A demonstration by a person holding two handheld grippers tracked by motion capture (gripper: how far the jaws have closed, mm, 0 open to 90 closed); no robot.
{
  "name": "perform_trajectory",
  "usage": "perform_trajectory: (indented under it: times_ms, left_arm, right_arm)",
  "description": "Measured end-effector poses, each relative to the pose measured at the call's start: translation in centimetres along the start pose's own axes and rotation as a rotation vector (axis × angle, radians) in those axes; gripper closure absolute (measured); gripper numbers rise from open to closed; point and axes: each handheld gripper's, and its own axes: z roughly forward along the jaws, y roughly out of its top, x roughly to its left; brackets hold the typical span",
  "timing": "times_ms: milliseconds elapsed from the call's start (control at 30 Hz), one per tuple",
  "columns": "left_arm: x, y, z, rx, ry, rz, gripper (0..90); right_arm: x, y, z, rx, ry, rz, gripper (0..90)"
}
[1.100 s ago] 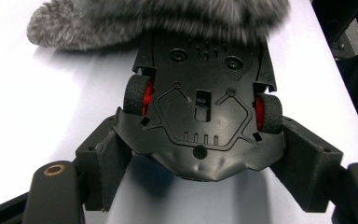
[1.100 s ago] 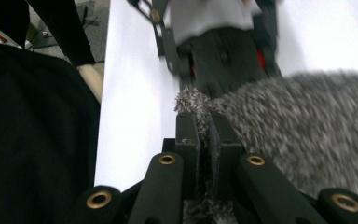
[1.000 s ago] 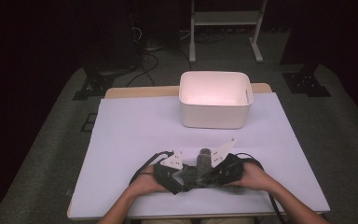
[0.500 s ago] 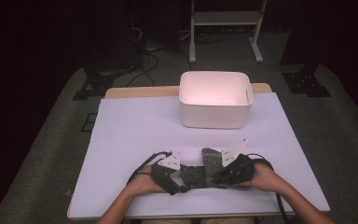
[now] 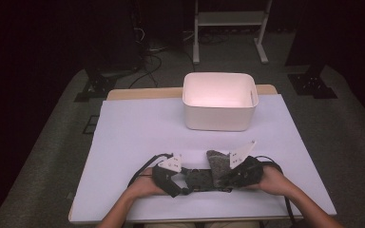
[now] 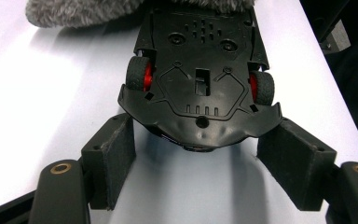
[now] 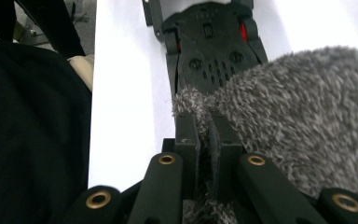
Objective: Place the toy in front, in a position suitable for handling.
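One toy car (image 6: 200,79) (upside down) lies between the left gripper's (image 6: 200,163) parted, just-narrowing jaws; the right gripper (image 7: 204,135) pinches one fuzzy grey sock (image 7: 303,126).

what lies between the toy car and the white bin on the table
In the high view, bare white tabletop separates the upside-down black plastic toy car from the white rectangular plastic bin.

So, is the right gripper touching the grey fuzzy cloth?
Touching. In the right gripper view the right gripper has its jaws shut on an edge of the grey fuzzy cloth, whose fibres are pinched between the pads.
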Motion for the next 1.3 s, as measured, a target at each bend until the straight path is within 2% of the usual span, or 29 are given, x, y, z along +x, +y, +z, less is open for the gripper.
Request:
perform_trajectory:
  times_ms: [100, 267, 433, 533, 667, 767, 967, 1000, 1133, 1167, 1300]
  left_arm:
    - [0.0, 0.0, 0.0, -0.003, -0.001, -0.003, 30.3]
    - [0.0, 0.2, 0.2, -0.005, 0.000, -0.001, 30.3]
    - [0.0, 0.2, 0.3, 0.002, 0.004, 0.006, 30.2]
    - [0.0, 0.2, 0.3, 0.002, 0.005, 0.007, 30.2]
    - [0.0, 0.2, 0.3, -0.003, 0.004, -0.002, 30.2]
    - [0.0, 0.3, 0.4, -0.004, 0.008, 0.000, 30.1]
    - [-0.1, 0.4, 0.5, -0.001, 0.018, 0.004, 29.8]
    - [-0.1, 0.4, 0.5, 0.001, 0.018, 0.006, 29.7]
    - [-0.1, 0.4, 0.5, -0.002, 0.013, 0.001, 29.8]
    - [-0.1, 0.4, 0.5, -0.001, 0.015, 0.003, 29.7]
    - [-0.1, 0.4, 0.5, -0.001, 0.017, 0.005, 29.8]
  right_arm:
    - [0.3, 1.2, 0.6, -0.007, 0.014, -0.014, 83.1]
    - [0.7, 4.2, 2.8, 0.007, 0.044, -0.081, 83.0]
    - [0.6, 6.2, 4.9, 0.023, 0.065, -0.105, 83.0]
    - [0.4, 6.2, 5.0, 0.027, 0.074, -0.106, 83.0]
    - [0.1, 5.1, 3.8, 0.048, 0.055, -0.082, 83.0]
    - [0.0, 4.6, 3.4, 0.041, 0.045, -0.066, 82.9]
    - [0.4, 6.4, 5.0, 0.024, 0.049, -0.087, 82.9]
    - [0.4, 6.8, 5.5, 0.023, 0.045, -0.102, 82.9]
    - [-0.2, 7.4, 5.9, 0.015, 0.031, -0.081, 82.9]
    - [-0.6, 7.4, 5.7, 0.009, 0.006, -0.070, 82.9]
    - [-1.3, 6.8, 5.0, 0.019, -0.027, -0.046, 82.8]
